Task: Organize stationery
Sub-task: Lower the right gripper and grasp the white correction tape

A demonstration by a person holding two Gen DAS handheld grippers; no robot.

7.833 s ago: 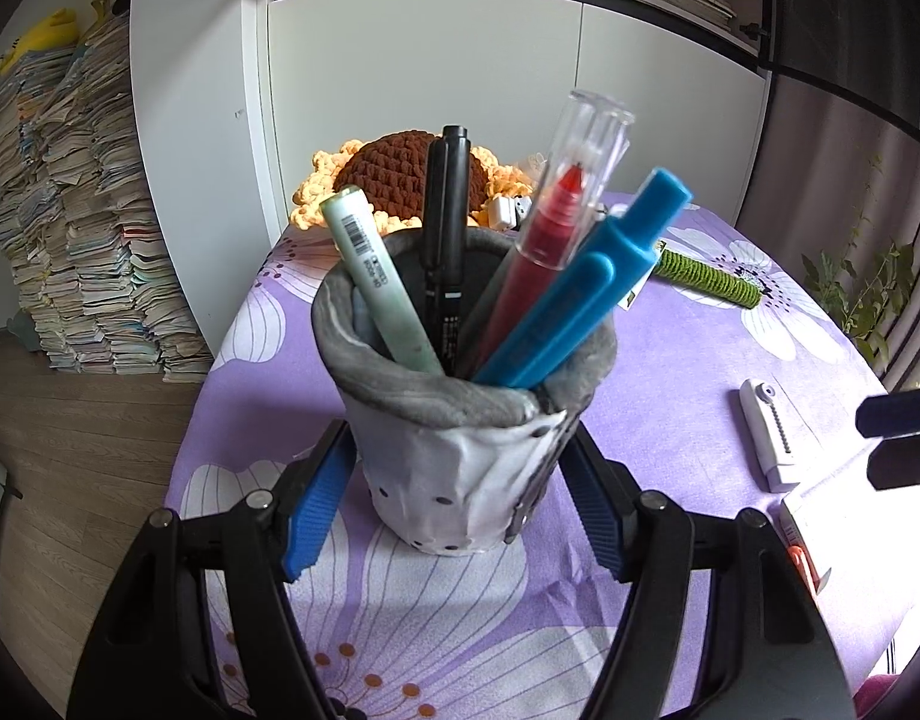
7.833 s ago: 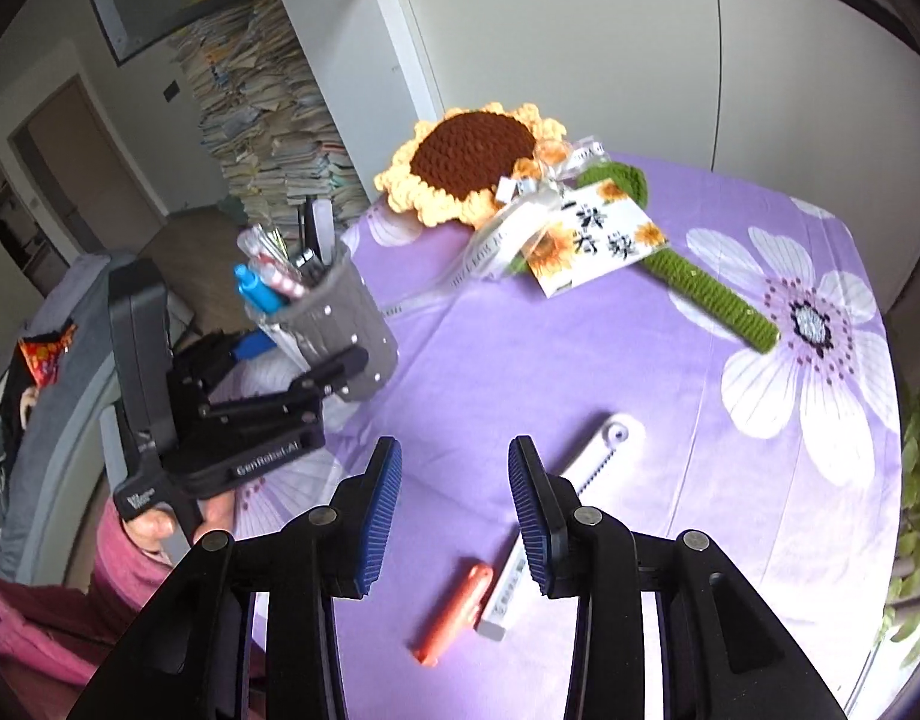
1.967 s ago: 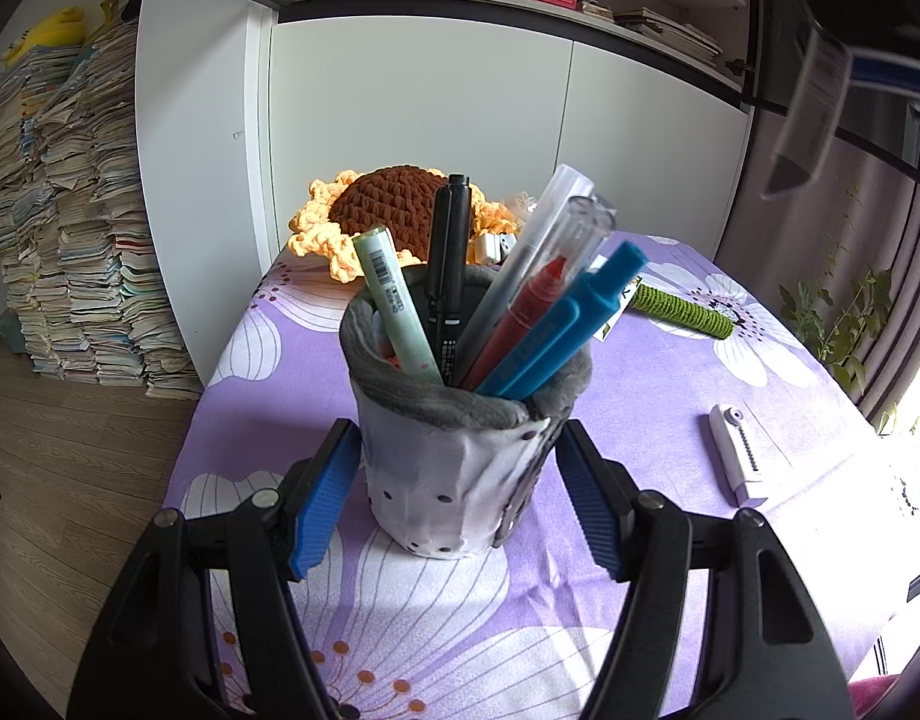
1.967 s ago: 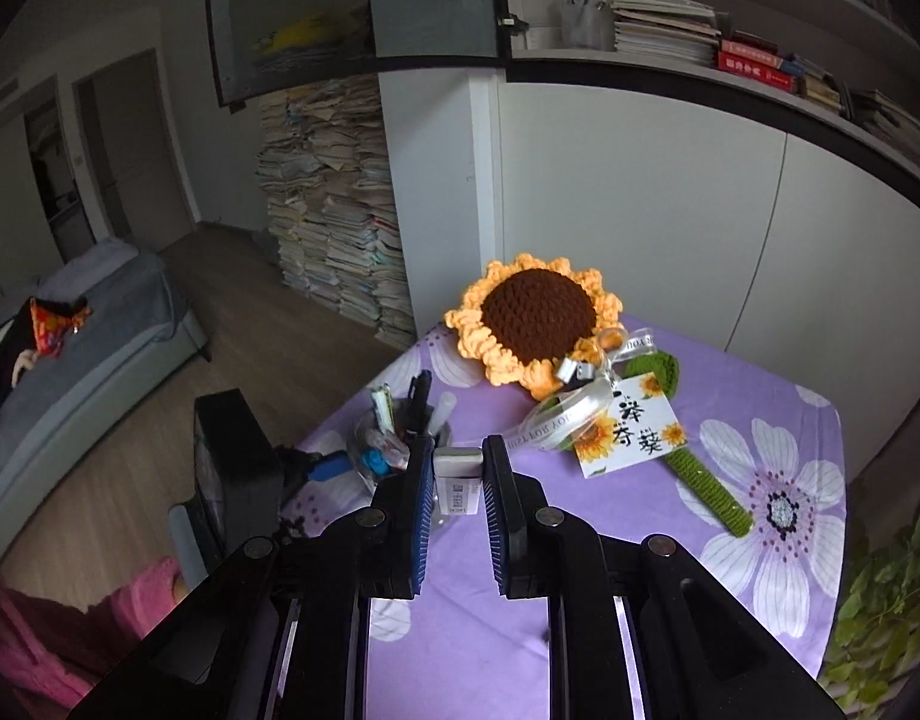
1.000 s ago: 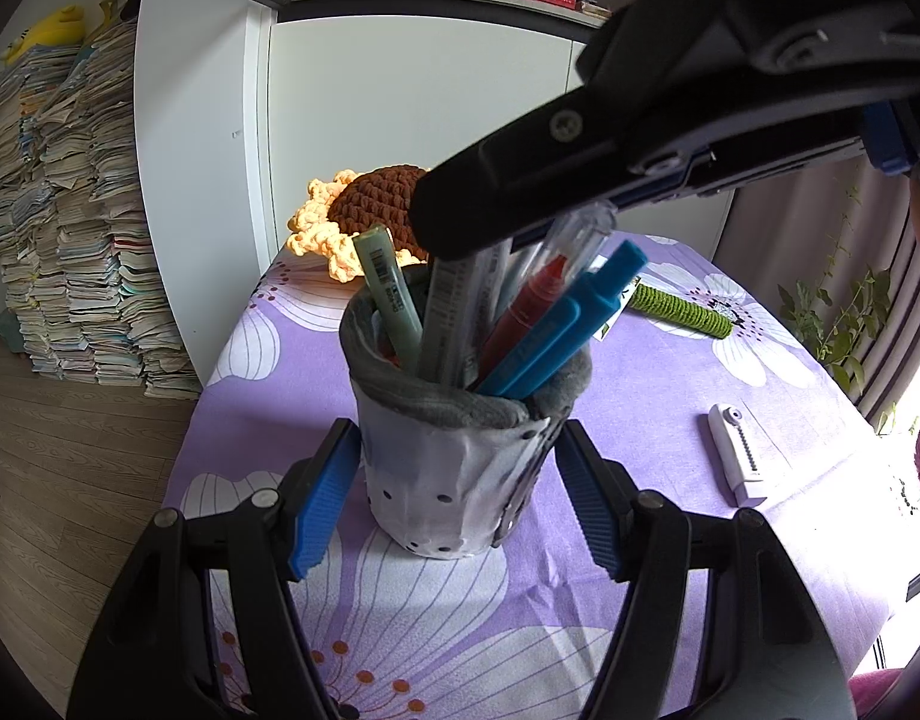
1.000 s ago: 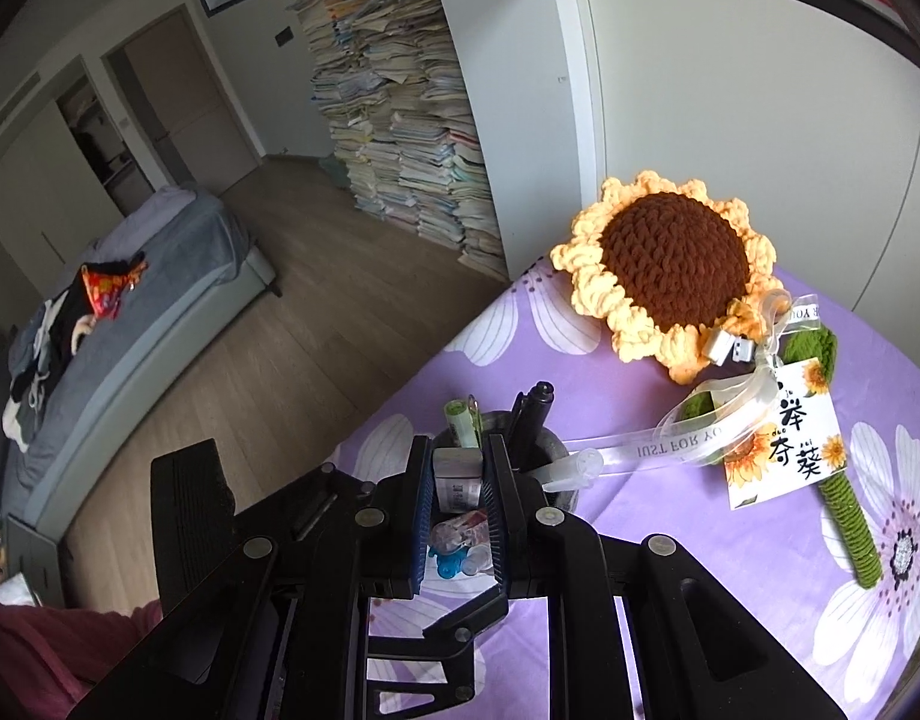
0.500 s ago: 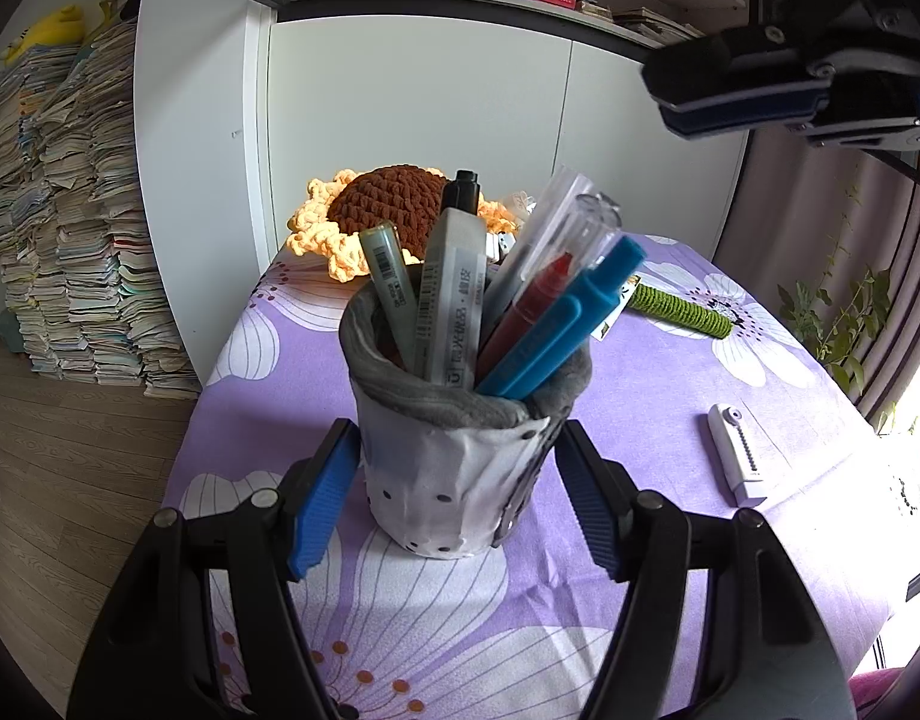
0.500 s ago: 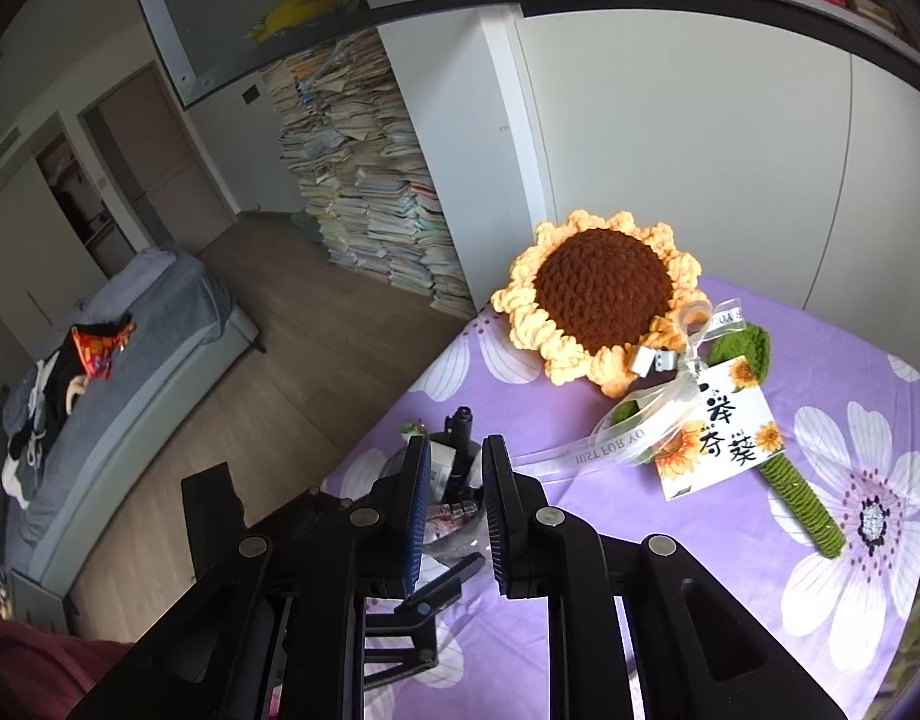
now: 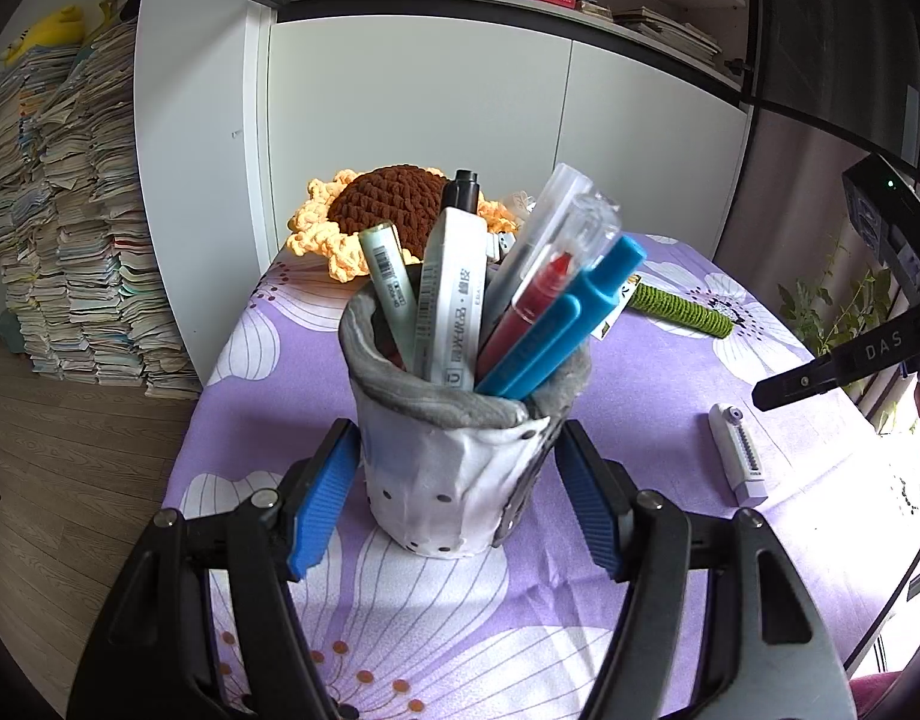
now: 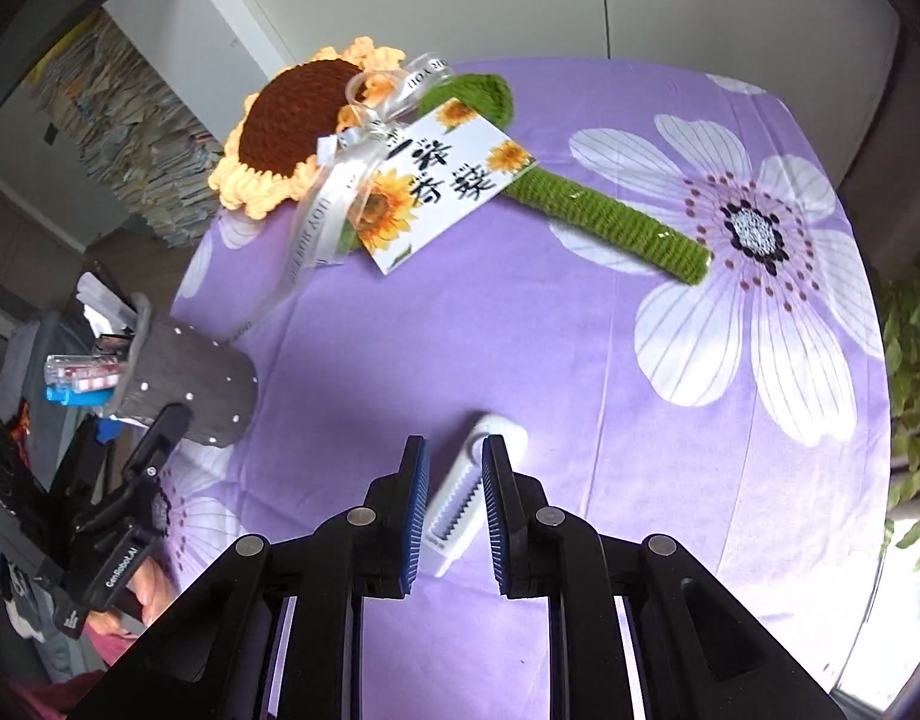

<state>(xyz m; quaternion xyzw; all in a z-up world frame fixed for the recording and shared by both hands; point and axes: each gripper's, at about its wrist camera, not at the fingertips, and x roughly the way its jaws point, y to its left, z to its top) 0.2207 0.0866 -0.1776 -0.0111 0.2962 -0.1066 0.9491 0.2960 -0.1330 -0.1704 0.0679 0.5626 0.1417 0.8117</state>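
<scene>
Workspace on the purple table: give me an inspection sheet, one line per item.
Surface: purple flowered tablecloth.
Job's things: grey pen holder upright, full of pens; white correction tape flat on the cloth.
Clutter: crochet sunflower with card and ribbon.
Grippers: left gripper shut on the pen holder; right gripper above the correction tape, jaws narrow and empty, whether touching cannot be told.
Cables: nothing seen.
Surroundings: white cabinets, bookshelf, paper stacks, plant.
</scene>
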